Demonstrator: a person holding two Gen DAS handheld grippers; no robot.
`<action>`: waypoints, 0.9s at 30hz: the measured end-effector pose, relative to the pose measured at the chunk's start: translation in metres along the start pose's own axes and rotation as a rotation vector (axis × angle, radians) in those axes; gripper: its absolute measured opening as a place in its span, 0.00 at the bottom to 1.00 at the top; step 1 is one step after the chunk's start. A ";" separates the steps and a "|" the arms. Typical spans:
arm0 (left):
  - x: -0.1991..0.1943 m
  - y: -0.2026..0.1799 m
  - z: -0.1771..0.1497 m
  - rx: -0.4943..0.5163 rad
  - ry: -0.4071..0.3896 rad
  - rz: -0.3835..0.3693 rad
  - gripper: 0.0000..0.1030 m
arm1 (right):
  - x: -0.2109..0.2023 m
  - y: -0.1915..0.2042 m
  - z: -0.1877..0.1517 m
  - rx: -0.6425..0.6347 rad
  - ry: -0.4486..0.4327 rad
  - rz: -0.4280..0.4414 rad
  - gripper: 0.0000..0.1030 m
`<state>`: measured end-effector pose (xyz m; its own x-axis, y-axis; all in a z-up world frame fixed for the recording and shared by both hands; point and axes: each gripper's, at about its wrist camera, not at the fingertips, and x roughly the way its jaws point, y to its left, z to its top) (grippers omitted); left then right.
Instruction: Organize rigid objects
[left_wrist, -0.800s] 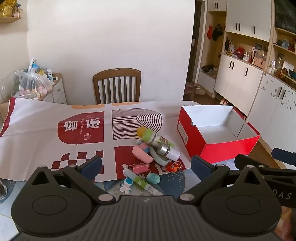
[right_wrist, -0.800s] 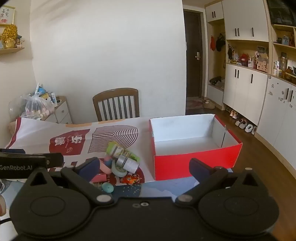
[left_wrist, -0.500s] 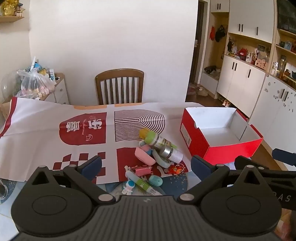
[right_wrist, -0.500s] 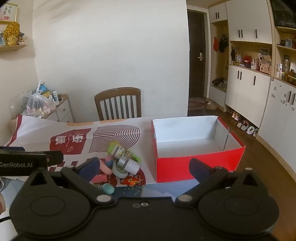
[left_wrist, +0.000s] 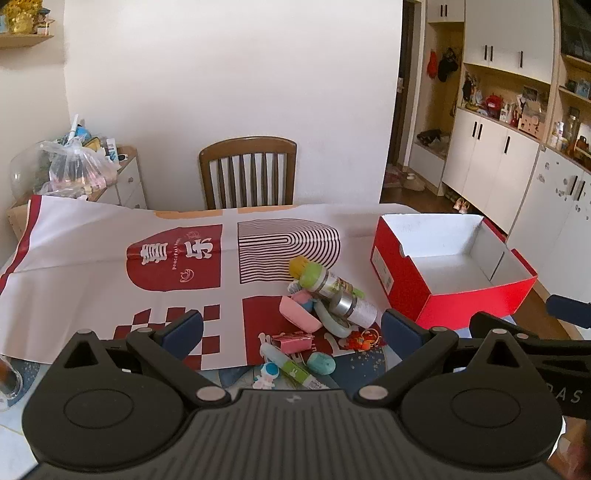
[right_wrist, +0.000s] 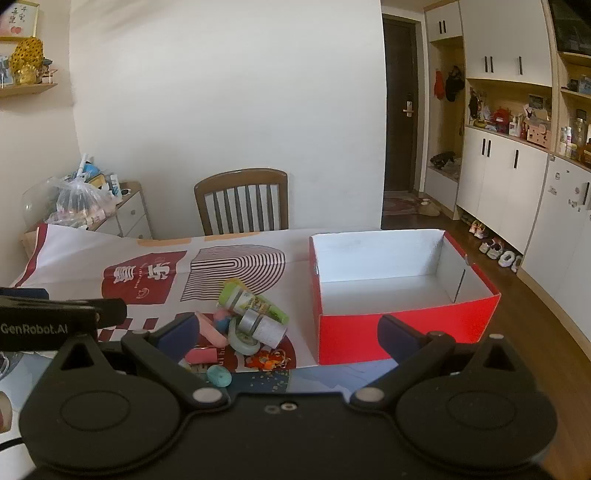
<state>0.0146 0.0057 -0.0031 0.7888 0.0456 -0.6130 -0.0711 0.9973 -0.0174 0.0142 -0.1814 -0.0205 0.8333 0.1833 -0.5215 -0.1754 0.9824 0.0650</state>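
Both views have lifted slightly since the earlier frames, so the pile and box sit a little lower in front of you; your left gripper (left_wrist: 291, 328) hangs with jaws spread wide and nothing between them; your right gripper (right_wrist: 290, 332) is likewise fully spread and holds nothing; the heap of small objects (left_wrist: 317, 314) lies on the patterned cloth (left_wrist: 92, 266), a green-capped bottle (left_wrist: 325, 282) on top; the red box (left_wrist: 443, 266) stands just beside it, to its right, its white inside bare.

Black grippers with silver screws, blue-padded fingers (left_wrist: 183, 327), white lettering.
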 end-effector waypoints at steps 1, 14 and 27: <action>0.000 0.001 0.000 -0.002 0.001 -0.001 1.00 | 0.000 0.001 0.001 -0.001 0.001 0.001 1.00; -0.001 0.011 0.000 -0.036 -0.011 -0.014 1.00 | -0.001 0.008 0.002 -0.012 -0.001 0.006 1.00; -0.006 0.017 0.000 -0.006 -0.040 -0.002 1.00 | -0.008 0.016 0.002 -0.011 -0.012 -0.001 1.00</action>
<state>0.0084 0.0226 0.0001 0.8129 0.0457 -0.5806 -0.0728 0.9971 -0.0234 0.0064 -0.1675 -0.0136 0.8397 0.1826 -0.5115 -0.1800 0.9821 0.0552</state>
